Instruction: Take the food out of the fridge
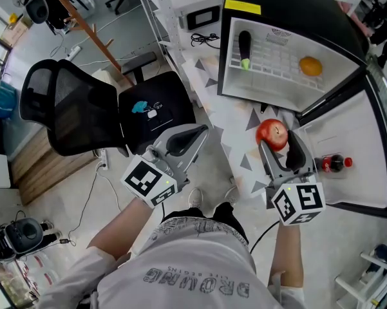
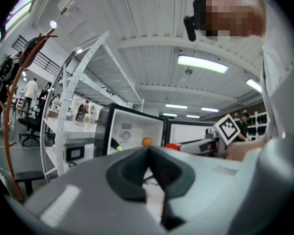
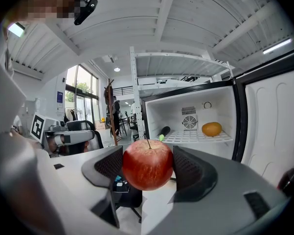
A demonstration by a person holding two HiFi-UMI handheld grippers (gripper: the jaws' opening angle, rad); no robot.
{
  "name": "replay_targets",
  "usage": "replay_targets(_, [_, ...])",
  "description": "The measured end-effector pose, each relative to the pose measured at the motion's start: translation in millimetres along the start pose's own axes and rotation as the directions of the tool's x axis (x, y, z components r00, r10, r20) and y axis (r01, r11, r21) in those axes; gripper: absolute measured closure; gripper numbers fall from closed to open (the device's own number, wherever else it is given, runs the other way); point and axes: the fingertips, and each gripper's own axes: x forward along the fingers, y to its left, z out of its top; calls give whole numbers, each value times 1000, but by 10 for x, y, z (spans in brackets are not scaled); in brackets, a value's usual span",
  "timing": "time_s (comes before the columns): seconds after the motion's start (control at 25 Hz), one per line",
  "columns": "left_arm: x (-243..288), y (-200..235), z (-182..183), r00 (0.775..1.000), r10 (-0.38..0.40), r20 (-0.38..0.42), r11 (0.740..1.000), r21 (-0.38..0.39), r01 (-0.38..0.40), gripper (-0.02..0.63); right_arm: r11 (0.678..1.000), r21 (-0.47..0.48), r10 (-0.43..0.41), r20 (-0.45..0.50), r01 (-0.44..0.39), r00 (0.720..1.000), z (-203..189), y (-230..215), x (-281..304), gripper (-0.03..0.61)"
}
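Right gripper view: glossy red apple (image 3: 147, 164), stem upright, is pinched by the right gripper (image 3: 147, 170).
Left gripper (image 2: 148, 174): jaws are pressed together.

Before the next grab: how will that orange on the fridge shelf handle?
The orange looks round and sits alone on the wire shelf, so a nudge would probably roll it. Its rind looks firm; it should likely take a squeeze much as the apple does in the right gripper.
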Motion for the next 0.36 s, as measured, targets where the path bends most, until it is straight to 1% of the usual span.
replay_targets(0.36, [-5,-43,-1,1000,0,0,1000,0,0,607,1000,1,2,-1,-2,1000,-8,0,-40,279])
